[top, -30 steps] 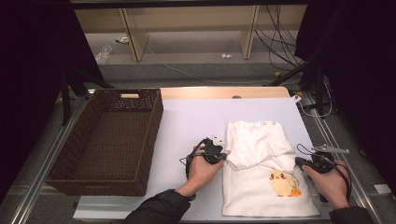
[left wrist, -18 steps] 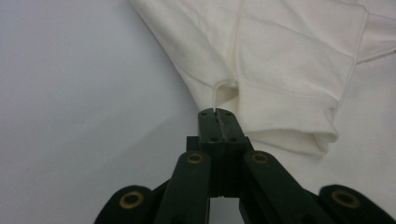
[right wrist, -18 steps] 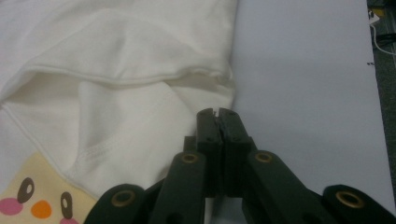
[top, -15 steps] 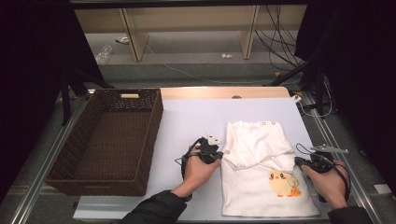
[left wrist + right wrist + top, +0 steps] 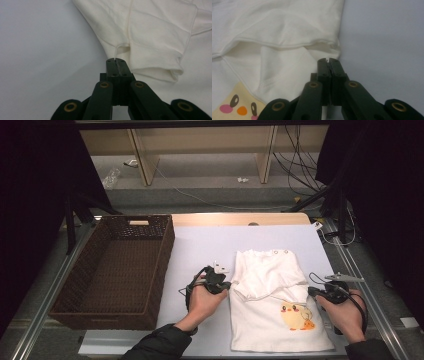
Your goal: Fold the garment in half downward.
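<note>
A white shirt (image 5: 265, 330) with a yellow chick print (image 5: 295, 316) lies flat on the right half of the white table, its upper part folded over. My left gripper (image 5: 226, 284) sits at the shirt's left edge. In the left gripper view its jaws (image 5: 115, 60) are shut, with a thin hem of the shirt (image 5: 150, 37) pinched at the tips. My right gripper (image 5: 311, 291) rests at the shirt's right edge. Its jaws (image 5: 327, 60) are shut against the border of the folded shirt (image 5: 274, 37), a sliver of cloth between the tips, and the chick print (image 5: 237, 105) shows at lower left.
A dark brown wicker basket (image 5: 162, 265) stands on the left of the table, with nothing inside it. Bare white tabletop (image 5: 205, 245) lies between basket and shirt. Metal rails run along both table sides, and cables lie on the floor beyond.
My left gripper has shifted slightly left, drawing the shirt's left edge with it. The right gripper has stayed in place.
</note>
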